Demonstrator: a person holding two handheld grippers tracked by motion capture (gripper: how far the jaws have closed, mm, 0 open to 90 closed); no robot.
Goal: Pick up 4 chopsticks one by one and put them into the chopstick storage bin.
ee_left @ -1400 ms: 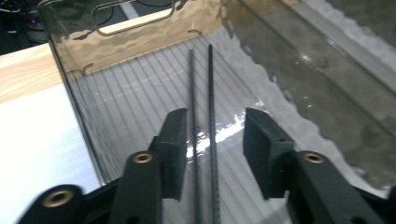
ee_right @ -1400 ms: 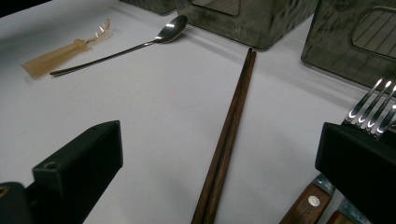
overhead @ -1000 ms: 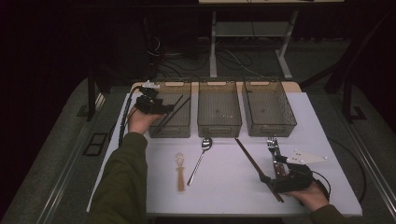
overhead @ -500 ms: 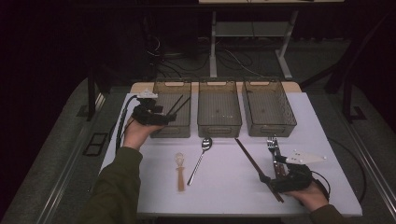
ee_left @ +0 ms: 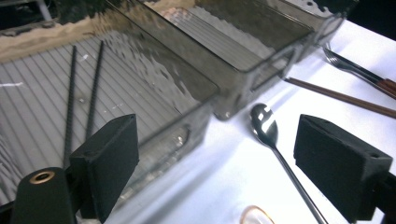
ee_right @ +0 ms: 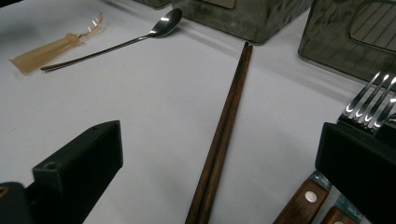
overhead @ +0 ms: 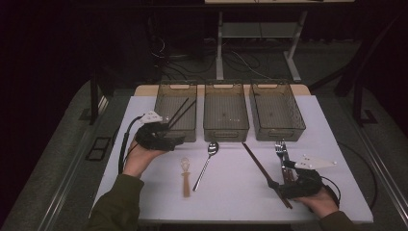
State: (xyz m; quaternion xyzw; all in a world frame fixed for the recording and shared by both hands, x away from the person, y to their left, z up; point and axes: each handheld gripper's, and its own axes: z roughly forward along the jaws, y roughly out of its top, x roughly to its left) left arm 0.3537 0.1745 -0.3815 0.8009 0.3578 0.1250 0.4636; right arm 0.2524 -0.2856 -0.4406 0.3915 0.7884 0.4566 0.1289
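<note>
White tabletop (overhead: 240, 192) under dim light, dark floor and cables beyond its far edge. Three smoky clear bins sit in a row across upper centre of the high view: left bin (overhead: 163, 101), middle bin (overhead: 226, 111), right bin (overhead: 276, 110). Two black chopsticks (overhead: 182, 111) lie inside the left bin, leaning toward its right wall; seen in the left gripper view at upper left (ee_left: 83, 88).

Left gripper (overhead: 166, 139) at centre left of the high view, just in front of the left bin's near corner; jaws wide apart, nothing between them. Metal spoon (overhead: 206, 163) lies below the middle bin, bowl toward the bin. Pale wooden utensil (overhead: 185, 173) just left of the spoon.

Right gripper (overhead: 288, 185) at lower right, jaws spread wide, holding nothing. Brown wooden chopsticks (ee_right: 224, 135) pass between its jaws, lying flat on the table. Forks with wooden handles (ee_right: 373, 105) beside the right-hand jaw, touching or overlapped by it; cannot tell which
</note>
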